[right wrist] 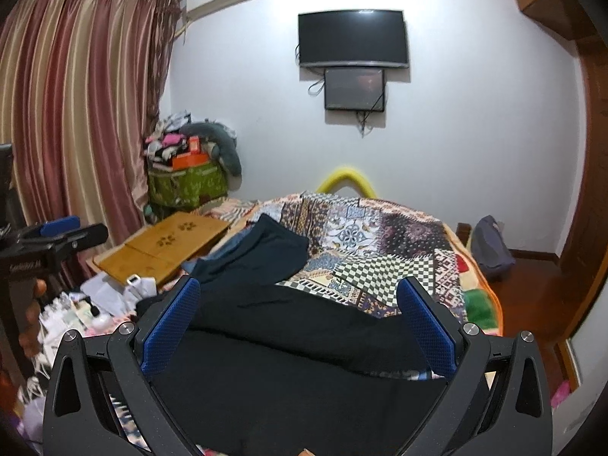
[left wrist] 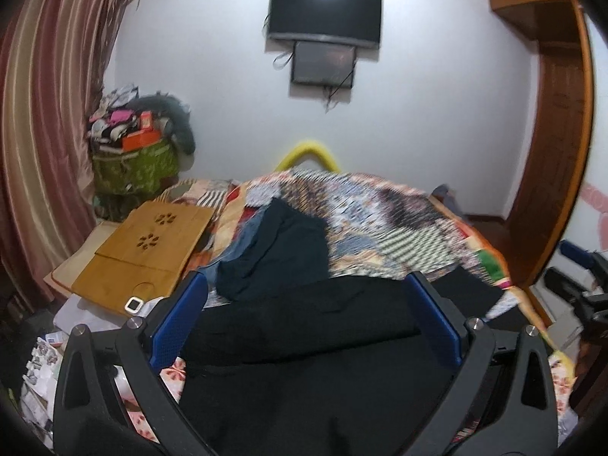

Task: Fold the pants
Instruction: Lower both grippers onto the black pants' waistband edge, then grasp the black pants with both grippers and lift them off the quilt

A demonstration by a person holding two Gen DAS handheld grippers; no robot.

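Note:
Black pants [left wrist: 304,326] lie spread across the near end of the bed, and also show in the right wrist view [right wrist: 300,334]. My left gripper [left wrist: 304,288] is open, its blue-padded fingers [left wrist: 178,323] wide apart above the pants, holding nothing. My right gripper [right wrist: 298,292] is open too, its blue fingers [right wrist: 429,323] spread over the pants. The right gripper shows at the far right of the left wrist view [left wrist: 581,269]; the left one shows at the left of the right wrist view [right wrist: 57,231].
A dark teal garment [left wrist: 277,250] lies over blue cloth beyond the pants on the patchwork bedspread [left wrist: 380,209]. A wooden lap tray [left wrist: 140,250] sits on the bed's left. A heap of clothes and boxes [left wrist: 140,140] stands by the curtain. Clutter covers the floor at left.

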